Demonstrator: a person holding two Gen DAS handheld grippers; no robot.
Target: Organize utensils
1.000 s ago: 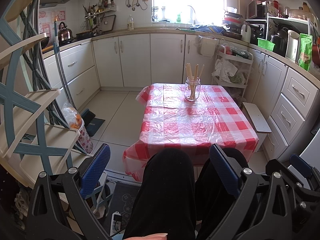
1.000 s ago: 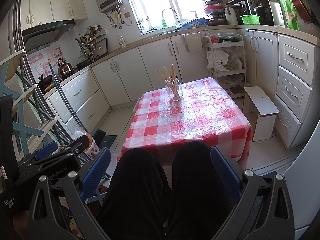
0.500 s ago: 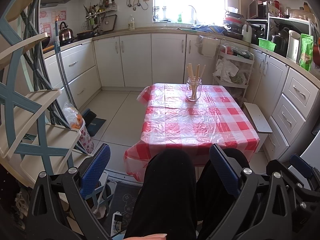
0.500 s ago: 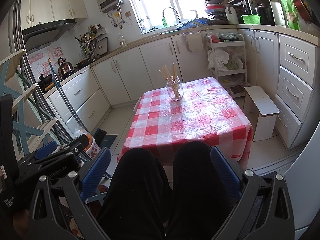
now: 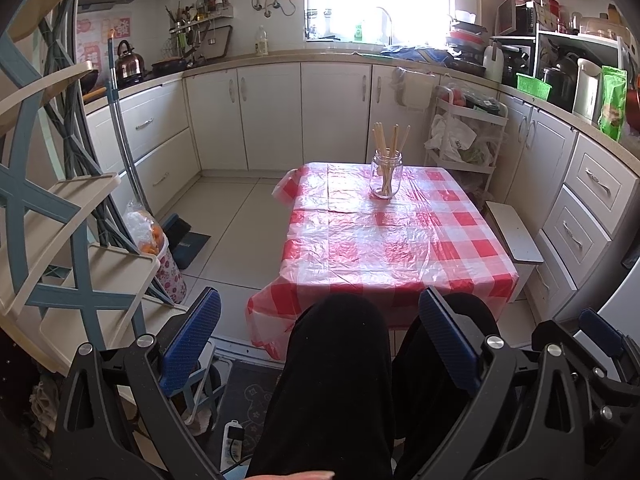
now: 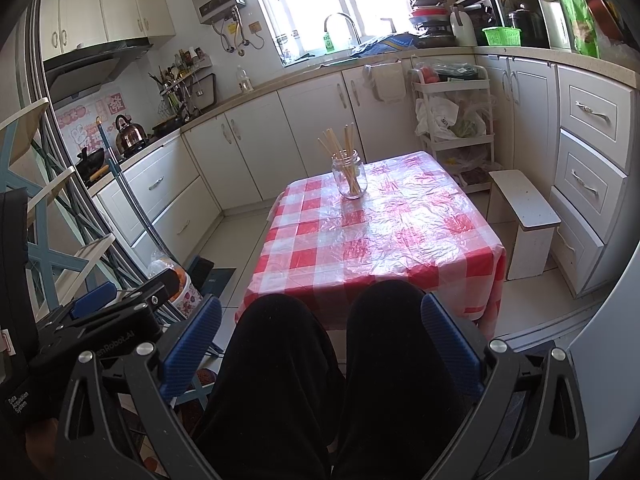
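A clear glass jar (image 5: pixel 385 175) (image 6: pixel 349 174) holding several wooden chopsticks (image 5: pixel 390 140) (image 6: pixel 340 146) stands upright at the far end of a low table with a red-and-white checked cloth (image 5: pixel 384 236) (image 6: pixel 376 232). My left gripper (image 5: pixel 320 332) is open, held low over a seated person's black-trousered knees (image 5: pixel 340 380), well short of the table. Over the same knees (image 6: pixel 328 360) my right gripper (image 6: pixel 322 336) hangs open too. Nothing is between either pair of blue pads. The left gripper's body (image 6: pixel 100 320) shows at the right wrist view's left edge.
White kitchen cabinets (image 5: pixel 312 112) run round the room. A white stool (image 6: pixel 524 216) and a white trolley (image 6: pixel 456 120) stand right of the table. A folding rack (image 5: pixel 48 220), a broom (image 5: pixel 124 136) and a bag of oranges (image 5: pixel 150 236) are at left. A power strip (image 5: pixel 232 440) lies on the floor.
Both views have shifted only slightly; the jar sits a touch lower and nearer in frame. Both grippers stay open and empty.
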